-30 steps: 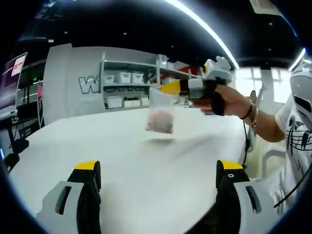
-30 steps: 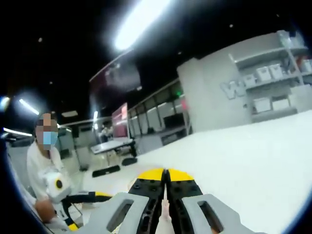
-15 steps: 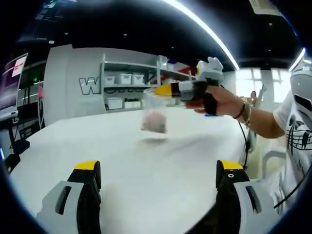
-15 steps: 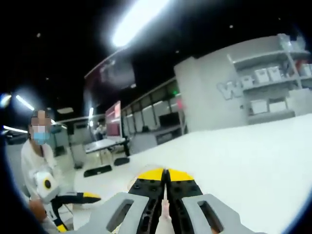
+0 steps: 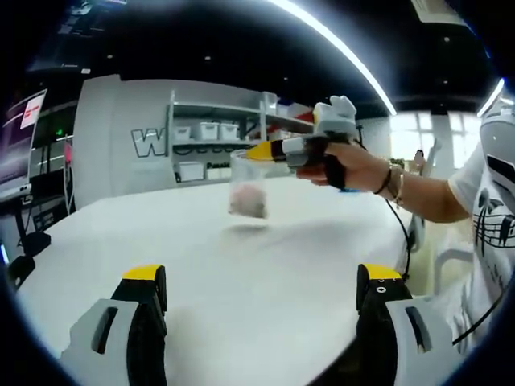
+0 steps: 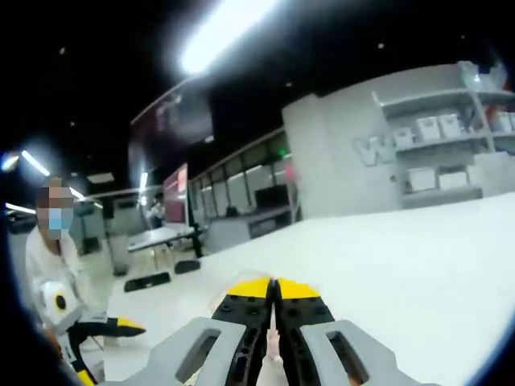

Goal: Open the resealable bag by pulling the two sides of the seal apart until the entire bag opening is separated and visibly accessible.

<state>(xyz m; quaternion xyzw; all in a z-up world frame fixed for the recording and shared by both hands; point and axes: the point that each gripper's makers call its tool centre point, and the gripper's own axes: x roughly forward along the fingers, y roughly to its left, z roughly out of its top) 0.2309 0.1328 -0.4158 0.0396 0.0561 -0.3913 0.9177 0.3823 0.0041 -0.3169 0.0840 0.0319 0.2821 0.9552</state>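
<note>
A clear resealable bag [image 5: 247,183] with a pinkish lump inside hangs above the white table [image 5: 241,265] in the left gripper view. My right gripper [image 5: 261,150], held by a hand, comes in from the right there and is shut on the bag's top edge. In the right gripper view its yellow-tipped jaws [image 6: 273,288] are pressed together, with a sliver of the bag between them. My left gripper [image 5: 261,281] stands open near the table's front, its two jaws wide apart and nothing between them, well short of the bag.
Shelves with white bins [image 5: 205,129] line the back wall. A person's arm and white shirt [image 5: 491,217] are at the right. Another person with a gripper [image 6: 56,301] sits at the left of the right gripper view, beside desks [image 6: 165,237].
The right gripper has carried the hanging bag a little to the left and farther away in the left gripper view. The left gripper has stayed still and open.
</note>
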